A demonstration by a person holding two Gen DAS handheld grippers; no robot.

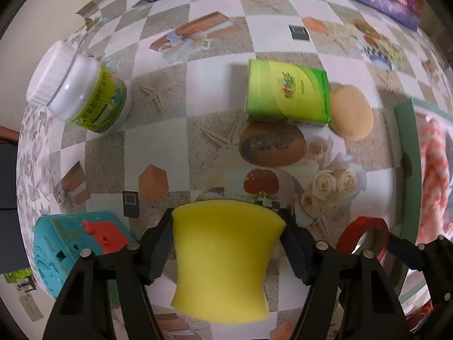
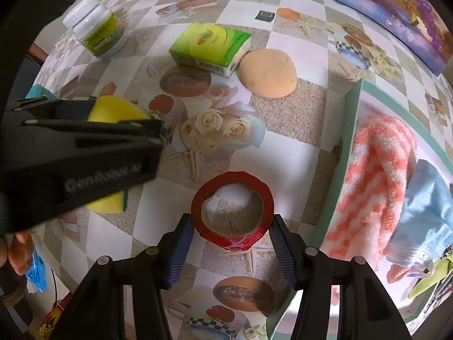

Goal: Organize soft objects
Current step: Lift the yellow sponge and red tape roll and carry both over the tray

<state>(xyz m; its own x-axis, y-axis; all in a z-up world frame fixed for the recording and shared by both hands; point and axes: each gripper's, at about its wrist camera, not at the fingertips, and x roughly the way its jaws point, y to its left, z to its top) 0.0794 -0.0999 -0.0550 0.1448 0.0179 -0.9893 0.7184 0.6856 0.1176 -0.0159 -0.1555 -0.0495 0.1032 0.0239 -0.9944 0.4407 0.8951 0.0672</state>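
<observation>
Taking the green-rimmed box (image 2: 349, 130) as the landmark: it already holds a coral-and-white fluffy towel (image 2: 379, 175) and a pale blue cloth (image 2: 424, 204), so it looks like the place where soft things are being gathered. Well off to its left, the left gripper (image 1: 226, 243) points down with its pads pinching in the flanks of a yellow sponge (image 1: 223, 257), which bows inward, a soft item evidently gripped for a trip to the box. Just beside the box's near wall, the right gripper (image 2: 230, 243) straddles a red tape roll (image 2: 232, 212); I cannot tell whether its pads press the roll. Farther from the box lie a green tissue pack (image 2: 211, 48) and a tan round sponge (image 2: 267, 73), probably awaiting sorting.
</observation>
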